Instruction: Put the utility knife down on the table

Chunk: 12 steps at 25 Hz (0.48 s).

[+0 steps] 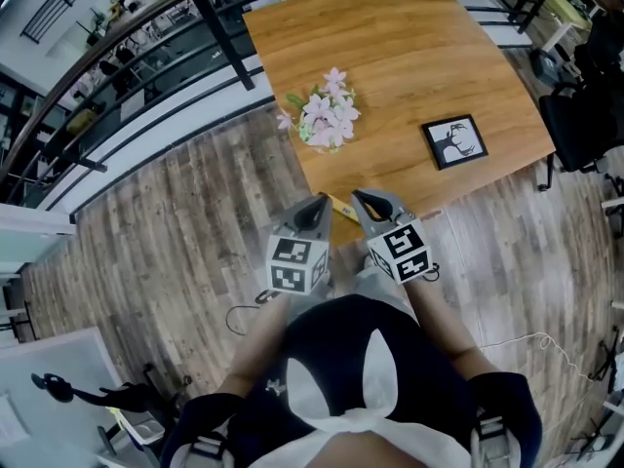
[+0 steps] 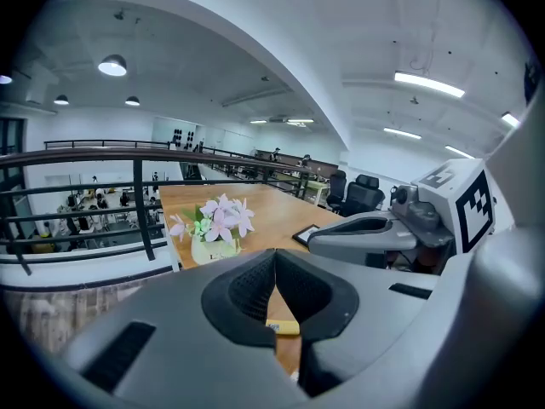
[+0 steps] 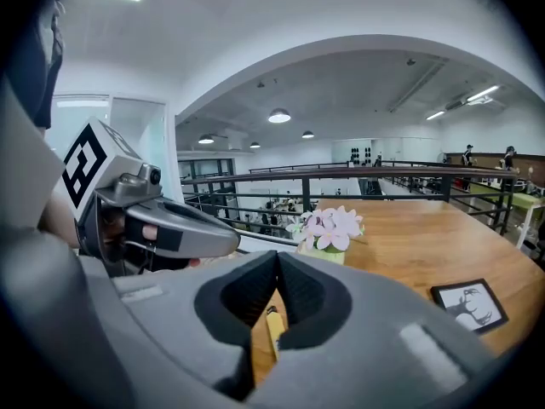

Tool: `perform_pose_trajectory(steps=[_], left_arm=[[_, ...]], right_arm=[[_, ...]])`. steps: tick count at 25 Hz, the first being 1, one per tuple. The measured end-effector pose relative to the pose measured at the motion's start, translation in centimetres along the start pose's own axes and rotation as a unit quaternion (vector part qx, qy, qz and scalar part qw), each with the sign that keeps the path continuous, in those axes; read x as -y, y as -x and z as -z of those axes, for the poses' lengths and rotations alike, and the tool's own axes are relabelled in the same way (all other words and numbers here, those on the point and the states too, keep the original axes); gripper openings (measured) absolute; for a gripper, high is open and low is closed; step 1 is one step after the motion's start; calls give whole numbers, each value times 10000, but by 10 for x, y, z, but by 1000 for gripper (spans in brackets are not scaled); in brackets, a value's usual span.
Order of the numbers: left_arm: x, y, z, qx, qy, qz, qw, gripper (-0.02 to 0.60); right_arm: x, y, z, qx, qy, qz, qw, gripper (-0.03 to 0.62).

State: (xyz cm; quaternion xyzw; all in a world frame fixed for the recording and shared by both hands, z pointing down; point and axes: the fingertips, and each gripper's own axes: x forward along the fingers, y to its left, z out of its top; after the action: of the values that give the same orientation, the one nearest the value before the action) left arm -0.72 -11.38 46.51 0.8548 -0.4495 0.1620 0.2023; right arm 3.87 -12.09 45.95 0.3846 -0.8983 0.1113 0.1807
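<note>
The yellow utility knife (image 1: 342,208) lies flat on the wooden table (image 1: 419,57), close to its near edge. Both grippers hang just above that edge, side by side. My left gripper (image 1: 318,206) is shut with nothing in it; in the left gripper view the knife (image 2: 283,326) shows on the wood below the closed jaws (image 2: 275,258). My right gripper (image 1: 363,201) is also shut and empty, and the knife (image 3: 274,331) lies on the table under its joined tips (image 3: 278,258). Neither gripper touches the knife.
A small pot of pink flowers (image 1: 328,120) stands mid-table, with a framed black-and-white picture (image 1: 454,141) to its right. A dark railing (image 1: 146,37) runs along the table's left side. Office chairs (image 1: 585,115) stand at the right, and a cable (image 1: 546,344) lies on the plank floor.
</note>
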Motion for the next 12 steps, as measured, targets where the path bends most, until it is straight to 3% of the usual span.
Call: perform_pose_trajectory(steps=[12], left_arm=[[4,2,-1,0,-92,118,9999,18]], right_arm=[[-5,4,2,-71,52,123,9999,-3]])
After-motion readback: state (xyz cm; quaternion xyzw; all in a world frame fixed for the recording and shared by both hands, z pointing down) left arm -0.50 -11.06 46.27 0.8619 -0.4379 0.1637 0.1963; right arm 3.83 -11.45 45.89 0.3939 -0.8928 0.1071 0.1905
